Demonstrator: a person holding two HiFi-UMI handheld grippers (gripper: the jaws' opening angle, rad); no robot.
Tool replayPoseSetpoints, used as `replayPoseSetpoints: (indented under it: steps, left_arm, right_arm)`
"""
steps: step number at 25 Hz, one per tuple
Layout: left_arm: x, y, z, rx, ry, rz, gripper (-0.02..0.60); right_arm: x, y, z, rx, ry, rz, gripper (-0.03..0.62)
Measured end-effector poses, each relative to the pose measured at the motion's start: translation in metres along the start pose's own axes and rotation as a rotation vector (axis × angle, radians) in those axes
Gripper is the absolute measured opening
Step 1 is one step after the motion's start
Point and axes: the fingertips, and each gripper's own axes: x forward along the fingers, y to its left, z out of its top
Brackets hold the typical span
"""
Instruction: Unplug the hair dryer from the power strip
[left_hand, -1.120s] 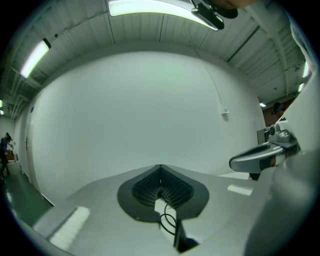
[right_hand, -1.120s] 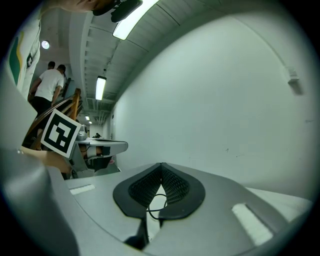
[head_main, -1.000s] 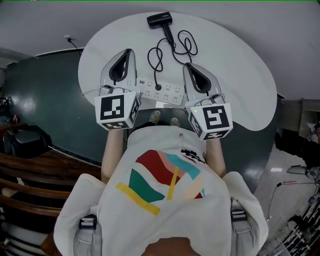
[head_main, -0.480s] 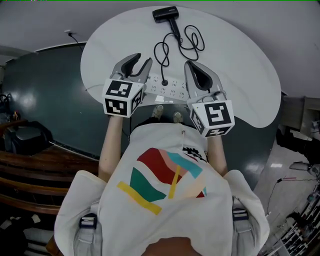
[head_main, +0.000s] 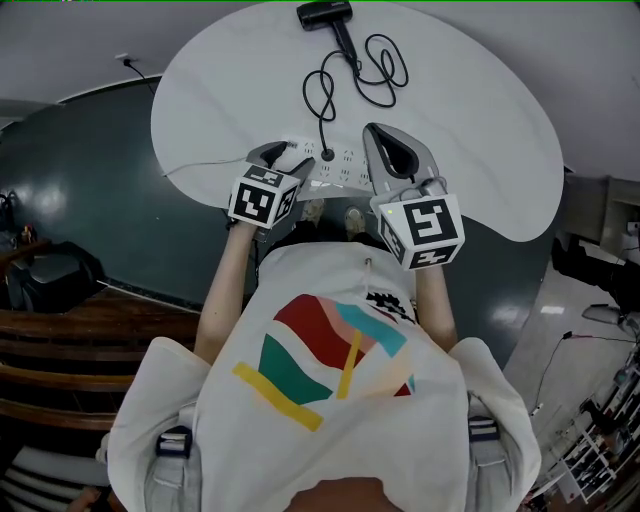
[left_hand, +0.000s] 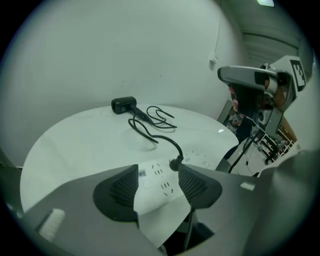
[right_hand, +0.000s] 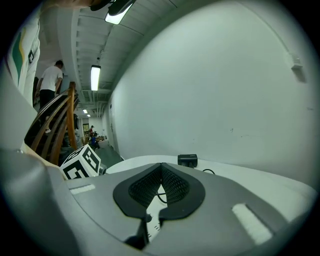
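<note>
- Power strip (head_main: 335, 163) lay along table's (head_main: 470, 120) near edge; bare top both sides, hair dryer (head_main: 323, 13) at far edge.
- L gripper (head_main: 283, 152) jaws opening, wide, straddling strip's left end w/o pressing; plug (left_hand: 175, 163) just past one pad.
- R gripper (head_main: 372, 130) closed tight, empty, over strip's right end.
- L gripper view showed strip betw pads; head view's cube covered much of that.

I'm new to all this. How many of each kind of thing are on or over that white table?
Hair dryer with cord: 1
Power strip: 1
Grippers: 2 (left gripper, jaws opening, the power strip's end between them, not gripped; right gripper, shut)
Total: 4
</note>
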Motion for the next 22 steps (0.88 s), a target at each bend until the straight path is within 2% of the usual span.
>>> replayPoseSetpoints:
  steps: [6,11,13,15,17,22]
  left_arm:
    - [0.015,0.002,-0.024,0.084,0.110,-0.016,0.255]
    - [0.023,0.007,-0.030,0.181,0.176,-0.007,0.238]
    - [0.025,0.008,-0.032,0.226,0.197,-0.017,0.229]
    - [0.026,0.008,-0.033,0.254,0.213,-0.034,0.229]
    - [0.027,0.008,-0.034,0.271,0.225,-0.045,0.230]
    - [0.028,0.006,-0.035,0.293,0.286,-0.054,0.229]
  right_arm:
    - [0.011,0.008,-0.020,-0.021,0.067,0.041,0.012]
    - [0.021,0.029,-0.033,-0.103,0.060,0.185,0.009]
    - [0.025,0.033,-0.044,-0.131,0.073,0.218,0.010]
    - [0.031,0.034,-0.063,-0.148,0.118,0.252,0.050]
    - [0.036,0.036,-0.081,-0.169,0.165,0.285,0.118]
    - [0.049,0.046,-0.123,-0.246,0.275,0.335,0.145]
